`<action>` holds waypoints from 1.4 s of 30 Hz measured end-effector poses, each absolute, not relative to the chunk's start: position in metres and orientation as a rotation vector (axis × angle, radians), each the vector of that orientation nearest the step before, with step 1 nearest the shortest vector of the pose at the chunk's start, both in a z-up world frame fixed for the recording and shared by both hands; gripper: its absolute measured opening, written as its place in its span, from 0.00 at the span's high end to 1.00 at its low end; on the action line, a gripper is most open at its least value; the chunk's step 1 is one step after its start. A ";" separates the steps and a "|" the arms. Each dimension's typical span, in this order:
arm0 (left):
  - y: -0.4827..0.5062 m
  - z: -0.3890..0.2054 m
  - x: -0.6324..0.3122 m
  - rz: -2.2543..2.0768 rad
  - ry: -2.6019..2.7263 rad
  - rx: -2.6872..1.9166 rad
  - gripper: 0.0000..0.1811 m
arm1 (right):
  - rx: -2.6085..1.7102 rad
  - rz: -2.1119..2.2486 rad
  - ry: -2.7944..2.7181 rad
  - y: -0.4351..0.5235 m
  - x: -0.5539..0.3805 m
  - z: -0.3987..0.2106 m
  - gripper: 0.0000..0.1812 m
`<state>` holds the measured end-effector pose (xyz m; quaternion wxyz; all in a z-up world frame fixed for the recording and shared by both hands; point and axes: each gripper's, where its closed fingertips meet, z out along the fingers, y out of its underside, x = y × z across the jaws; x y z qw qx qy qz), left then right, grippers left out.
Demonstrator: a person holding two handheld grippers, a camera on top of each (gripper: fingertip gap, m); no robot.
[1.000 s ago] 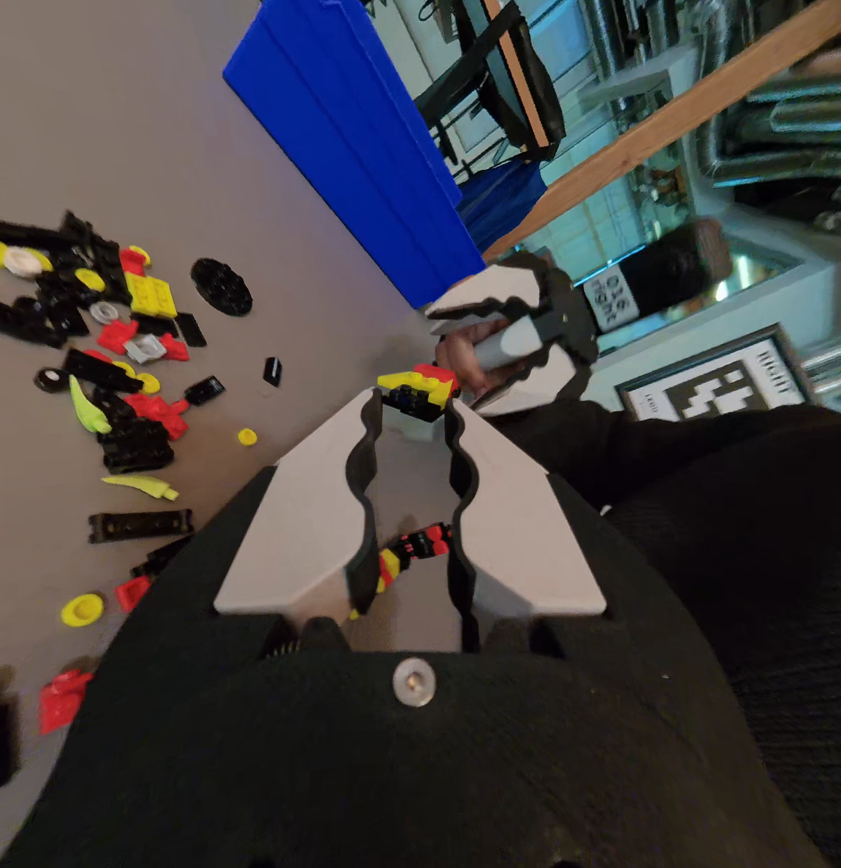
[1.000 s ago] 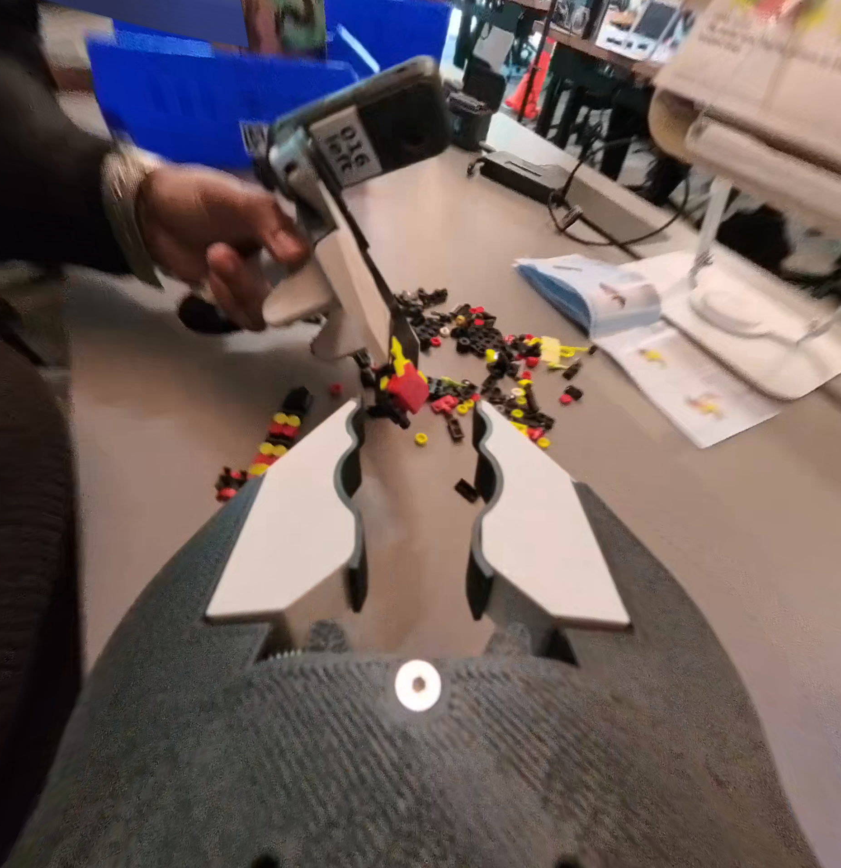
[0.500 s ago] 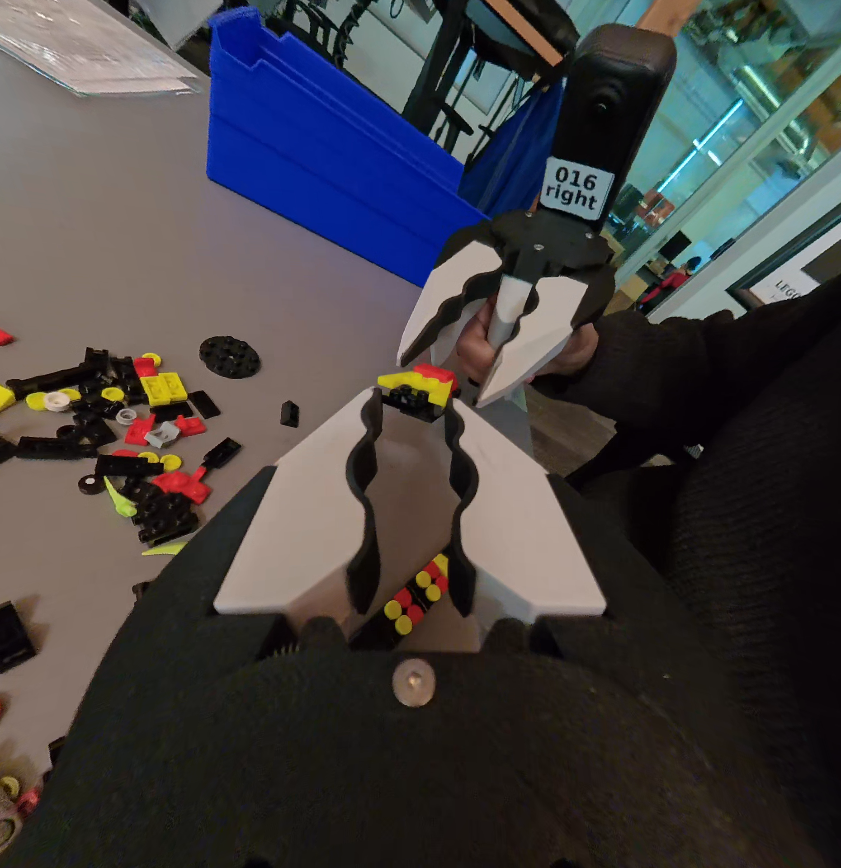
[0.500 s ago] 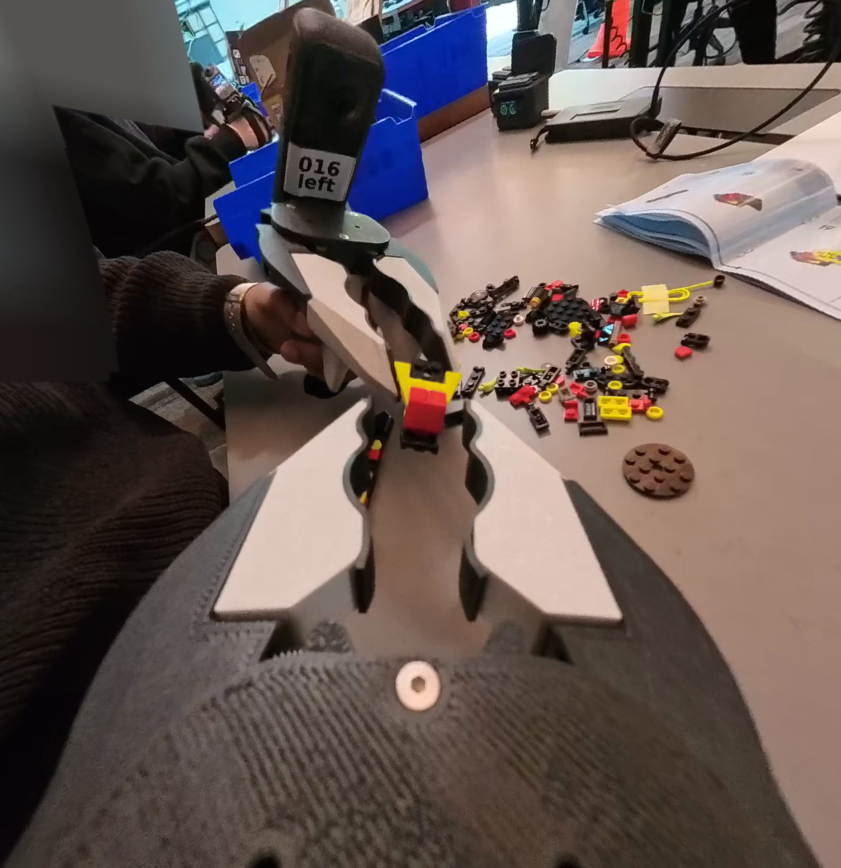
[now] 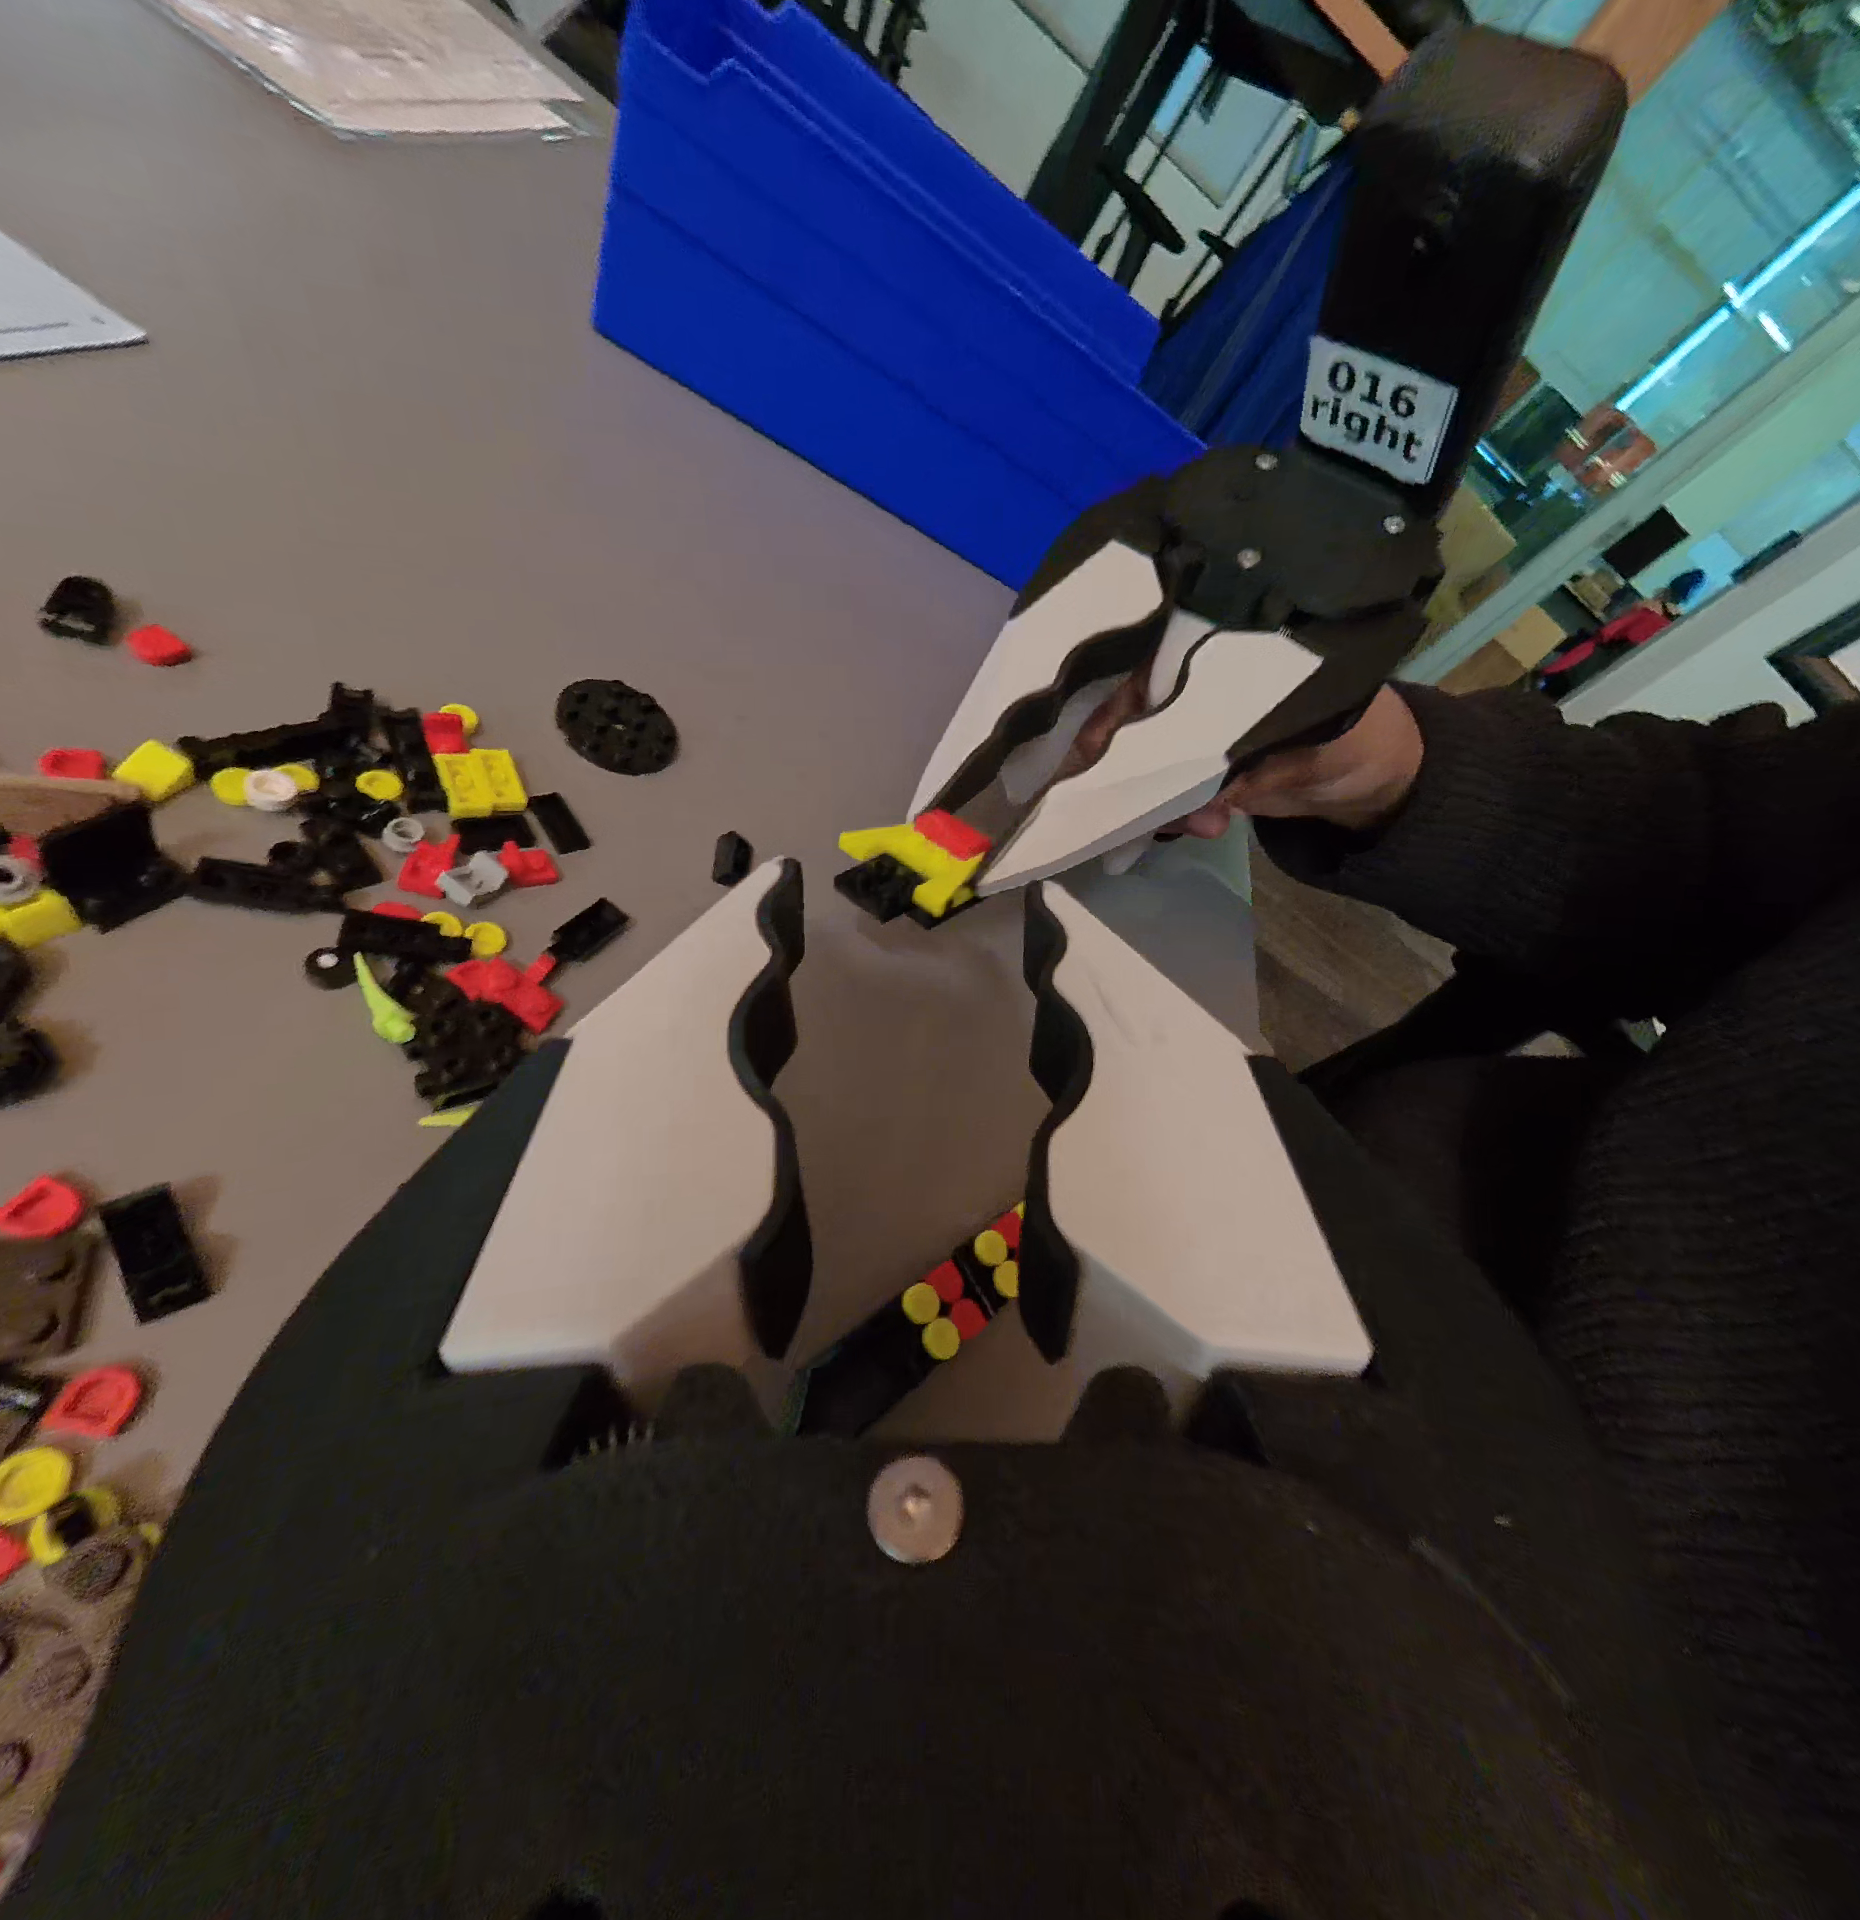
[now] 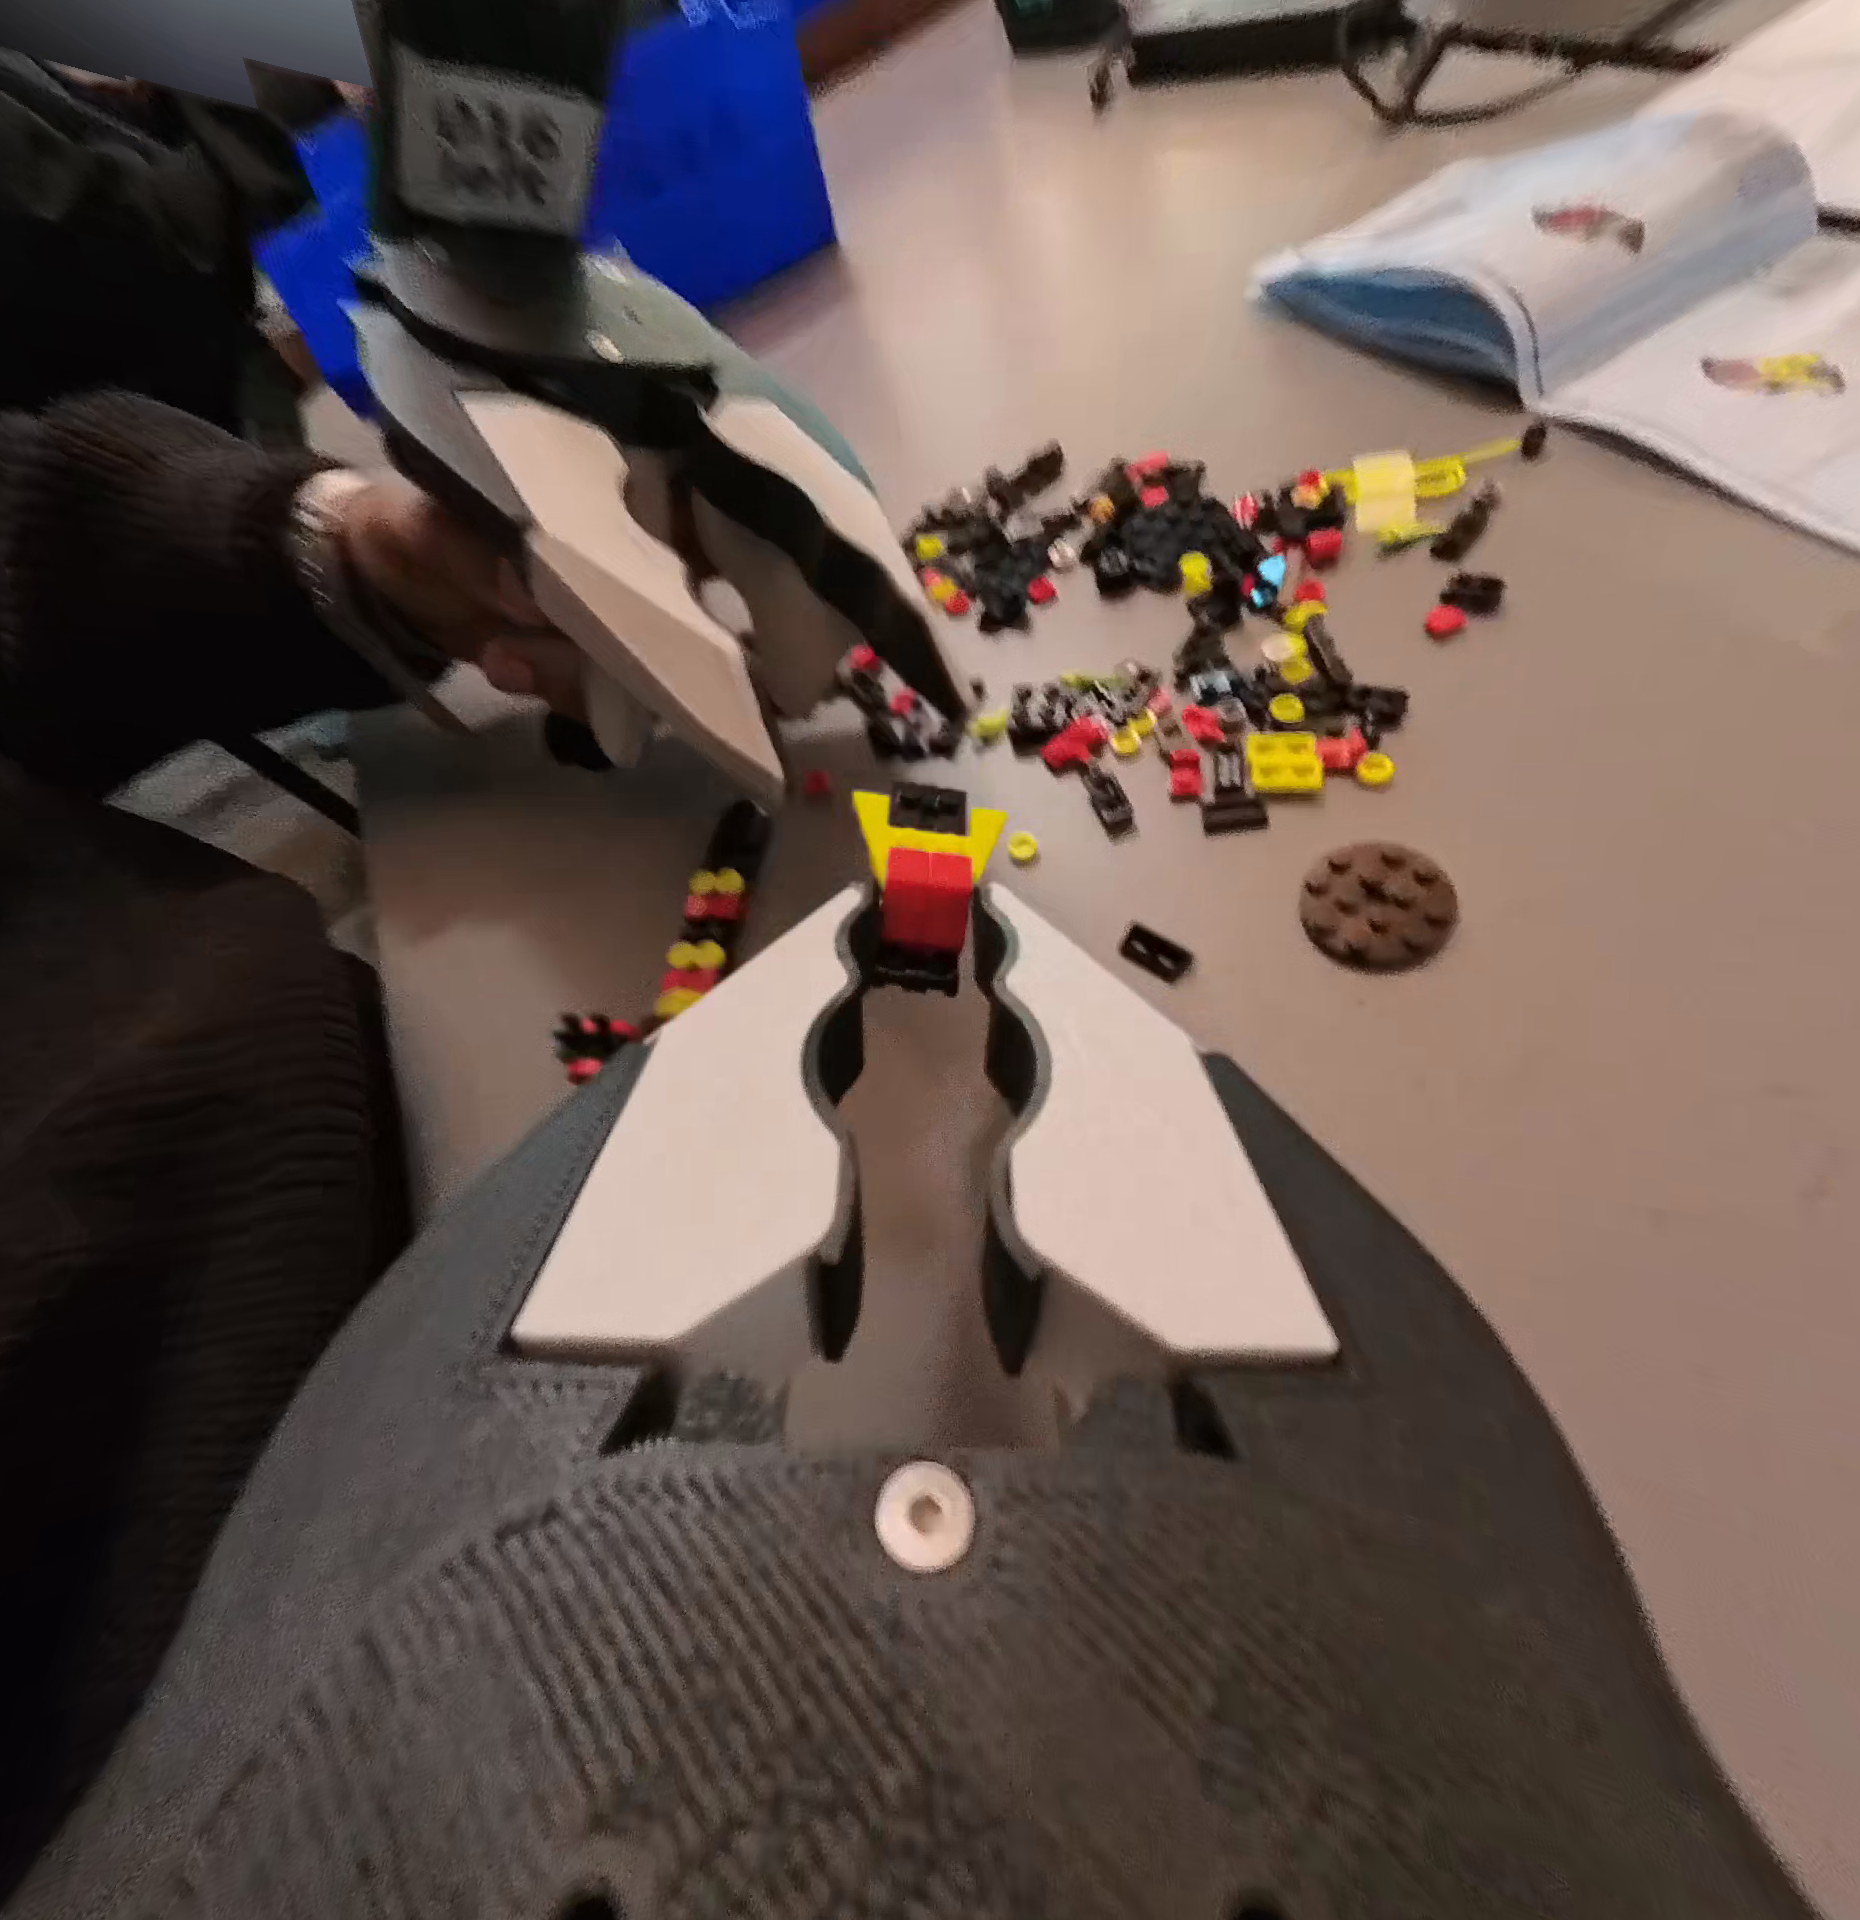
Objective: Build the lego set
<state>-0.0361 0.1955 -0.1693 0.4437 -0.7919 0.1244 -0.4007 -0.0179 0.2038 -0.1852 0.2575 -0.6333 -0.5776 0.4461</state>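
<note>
A small assembly of red, yellow and black bricks (image 6: pixel 926 883) sits between the pads of my right gripper (image 6: pixel 921 914), which is shut on it just above the grey table (image 6: pixel 1528 1039). The left wrist view shows the same assembly (image 5: pixel 910 862) at the right gripper's (image 5: pixel 973 868) tips. My left gripper (image 5: pixel 915 899) is open and empty, its tips just short of the assembly. In the right wrist view the left gripper (image 6: pixel 864 743) shows open at upper left. A long black strip with yellow and red round studs (image 6: pixel 708 914) lies on the table beneath the left gripper (image 5: pixel 957 1288).
A pile of loose black, red and yellow pieces (image 6: pixel 1165 644) lies beyond, also at the left in the left wrist view (image 5: pixel 386 852). A dark round plate (image 6: pixel 1378 906) lies apart. An open instruction booklet (image 6: pixel 1580 270) is at far right. A blue bin (image 5: pixel 853 312) stands behind. Left and right tips are no more than a few centimetres apart.
My left gripper held the assembly; it has opened and drawn back. My right gripper, open before, has shut on the assembly and now carries it alone.
</note>
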 end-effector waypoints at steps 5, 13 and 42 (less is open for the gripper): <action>0.200 -0.168 -0.049 -0.935 0.221 -1.988 0.78 | -1.785 0.925 -1.671 0.218 -0.009 -0.217 0.91; 0.194 -0.168 -0.043 -0.906 0.196 -2.015 0.78 | -1.807 0.794 -1.741 0.212 0.001 -0.228 0.90; 0.163 -0.182 -0.051 -0.734 0.381 -2.024 0.87 | -1.627 0.788 -1.743 0.201 0.002 -0.203 0.84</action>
